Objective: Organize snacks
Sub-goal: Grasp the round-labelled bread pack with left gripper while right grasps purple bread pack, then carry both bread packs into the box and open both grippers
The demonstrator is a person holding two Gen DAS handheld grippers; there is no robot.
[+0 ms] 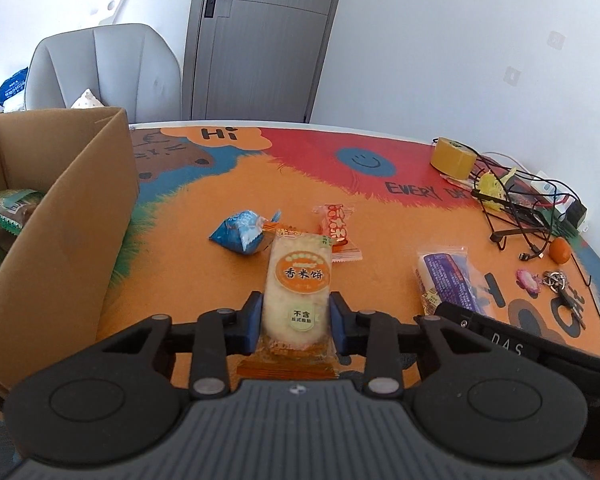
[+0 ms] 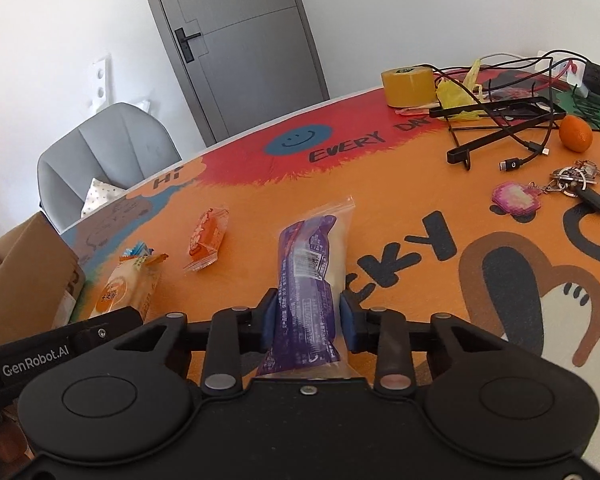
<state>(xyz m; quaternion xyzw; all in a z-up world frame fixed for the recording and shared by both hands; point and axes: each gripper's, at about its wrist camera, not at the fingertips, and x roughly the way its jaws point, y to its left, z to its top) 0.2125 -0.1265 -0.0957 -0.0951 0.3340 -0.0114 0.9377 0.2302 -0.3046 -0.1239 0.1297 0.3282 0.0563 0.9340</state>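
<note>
My left gripper [image 1: 297, 320] is shut on a pale rice-cracker packet [image 1: 300, 276] with an orange label; both blue pads press its sides, low over the colourful table mat [image 1: 380, 280]. In the right wrist view my right gripper [image 2: 309, 320] is shut on a purple snack packet [image 2: 308, 264] in a clear wrapper, which points away from me. A blue packet [image 1: 242, 232] and an orange-red packet [image 1: 337, 222] lie on the mat just beyond the rice cracker. An open cardboard box [image 1: 72, 208] stands at the left with green packets [image 1: 4, 216] inside.
At the table's far right are a yellow tape roll [image 1: 452, 158], tangled cables with a black stand [image 1: 516, 208], a tangerine [image 1: 560, 249] and keys [image 1: 556, 282]. A grey chair [image 1: 108, 68] and a grey door [image 1: 260, 40] are behind the table.
</note>
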